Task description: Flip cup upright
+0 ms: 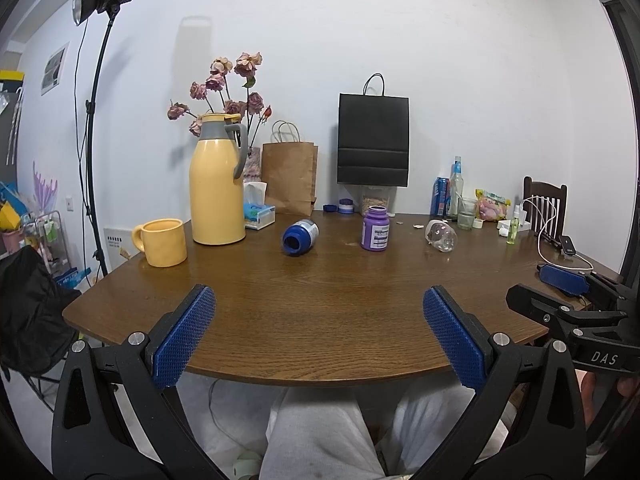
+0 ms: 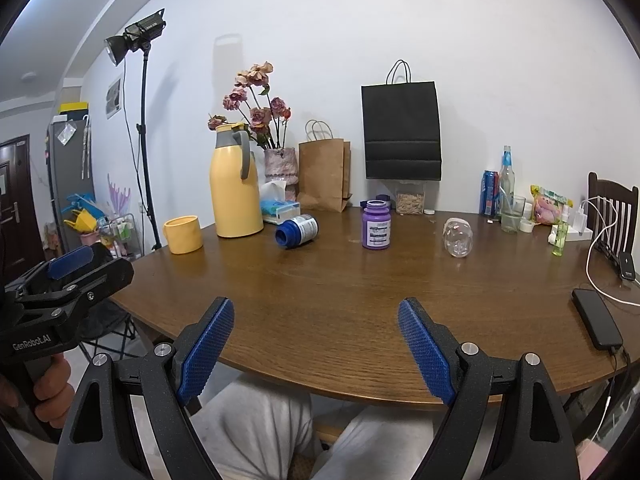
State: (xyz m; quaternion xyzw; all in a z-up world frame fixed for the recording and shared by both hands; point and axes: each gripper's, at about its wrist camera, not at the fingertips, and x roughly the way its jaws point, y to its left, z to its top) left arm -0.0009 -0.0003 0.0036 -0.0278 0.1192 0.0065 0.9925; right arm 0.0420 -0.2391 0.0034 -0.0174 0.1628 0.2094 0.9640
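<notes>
A clear glass cup (image 1: 442, 236) (image 2: 459, 237) lies on its side on the brown wooden table (image 1: 320, 320) (image 2: 320, 280), right of centre toward the back. My left gripper (image 1: 319, 294) hovers over the table's near edge, open and holding nothing, far short of the cup. My right gripper (image 2: 316, 305) is also open and holding nothing above the near edge. Each gripper shows in the other's view: the right gripper (image 1: 548, 290) at the right side, the left gripper (image 2: 92, 270) at the left, held by a hand.
A blue bottle (image 1: 300, 237) lies on its side beside an upright purple bottle (image 1: 375, 228). A yellow mug (image 1: 162, 242) and yellow thermos (image 1: 218, 184) stand at the left. Bags, a can, a glass and bottles line the back. A phone (image 2: 597, 323) with cable lies at the right.
</notes>
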